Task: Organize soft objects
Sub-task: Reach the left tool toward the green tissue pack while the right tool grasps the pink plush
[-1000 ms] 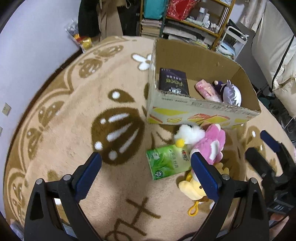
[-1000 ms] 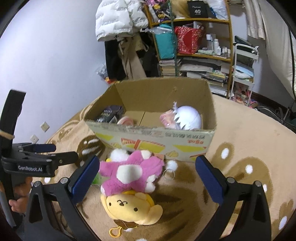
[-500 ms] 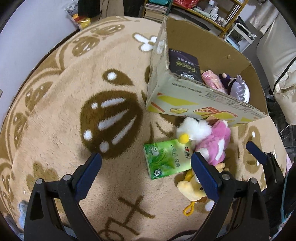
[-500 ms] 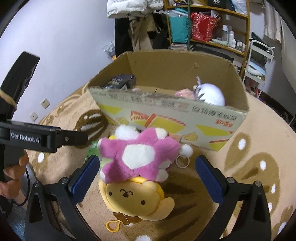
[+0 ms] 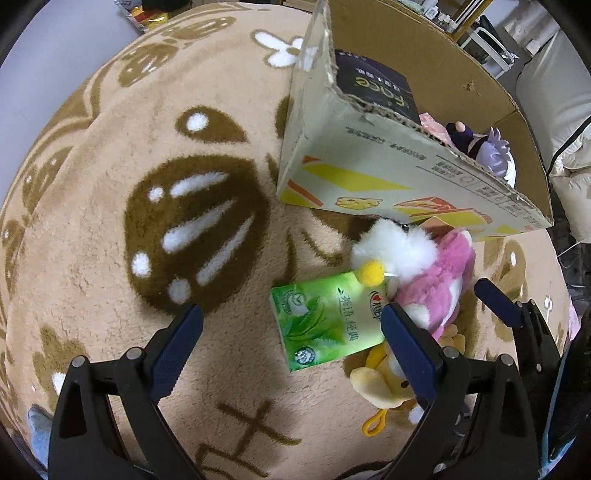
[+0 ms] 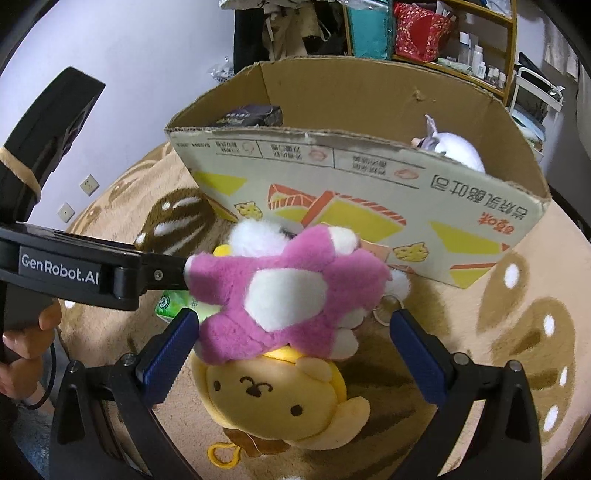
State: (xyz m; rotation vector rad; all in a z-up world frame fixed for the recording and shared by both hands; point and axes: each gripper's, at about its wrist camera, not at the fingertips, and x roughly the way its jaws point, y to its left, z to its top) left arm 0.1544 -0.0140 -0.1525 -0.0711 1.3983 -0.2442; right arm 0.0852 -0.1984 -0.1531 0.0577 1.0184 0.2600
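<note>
The right gripper [image 6: 291,350] is hovering low over the rug [image 6: 517,369] with its blue-padded fingers spread wide and grasping nothing; the yellow dog plush [image 6: 280,398] is lying face-up between them, and the pink star plush [image 6: 284,291] is resting across the dog's head, its left edge appearing to meet the left finger pad. Just behind the star, a fluffy white plush [image 6: 255,236] is sitting against the printed front wall of the cardboard box [image 6: 369,177].

In the left wrist view, the left gripper [image 5: 291,332] is likewise standing released, empty, jaws wide, above the green tissue pack [image 5: 325,317], which is lying flat on the rug beside the plush pile; the pack's right end is sitting just beside the pink star and the yellow dog, with a yellow pompom [image 5: 371,273] overlapping its top corner.

Farther on, the box is standing open on the rug, holding a dark tissue pack [image 5: 373,85] on its left side, a pink item [image 5: 432,125] in the middle and a white-and-purple plush [image 5: 491,151] on the right.

At the left edge of the right wrist view, a hand [image 6: 26,332] is gripping the left gripper's handle, and cluttered shelves [image 6: 443,33] are standing behind the box
</note>
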